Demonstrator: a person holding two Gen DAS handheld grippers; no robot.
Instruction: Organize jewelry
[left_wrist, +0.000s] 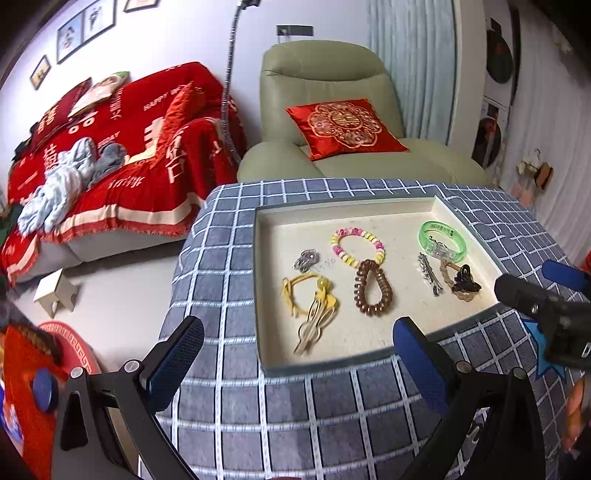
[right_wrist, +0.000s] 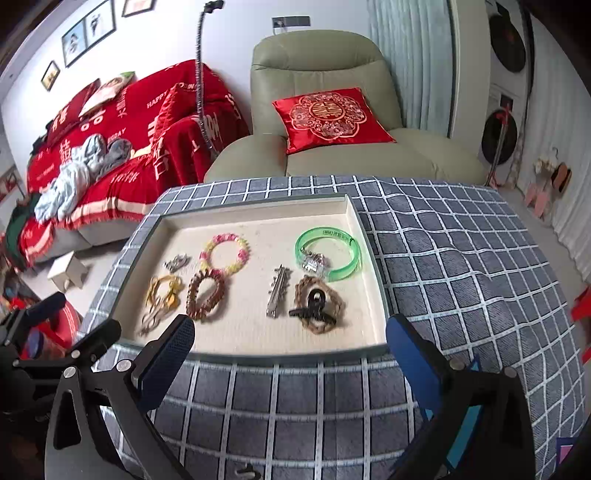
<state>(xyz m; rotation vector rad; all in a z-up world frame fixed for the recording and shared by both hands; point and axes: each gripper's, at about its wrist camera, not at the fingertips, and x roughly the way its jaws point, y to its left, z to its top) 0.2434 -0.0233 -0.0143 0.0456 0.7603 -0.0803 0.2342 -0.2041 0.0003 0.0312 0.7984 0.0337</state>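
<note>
My table, draped in a blue-grey woven cloth with a white grid, ends at a far edge before a pale green padded armchair bearing a red embroidered cushion; a sofa under a red throw stands to its left across open floor. Bare cloth lies between my tongs and the near rim of the shallow cream tray, and more to the tray's right.

In the tray, all lying flat and apart from my tongs: a translucent green bangle at the far right; a pink-and-yellow beaded bracelet touching a brown spiral coil tie; a braided tan loop under a black claw clip; a silver toothed clip; yellow cord ties.

My left tongs and right tongs both stand spread wide, blue pads empty.
</note>
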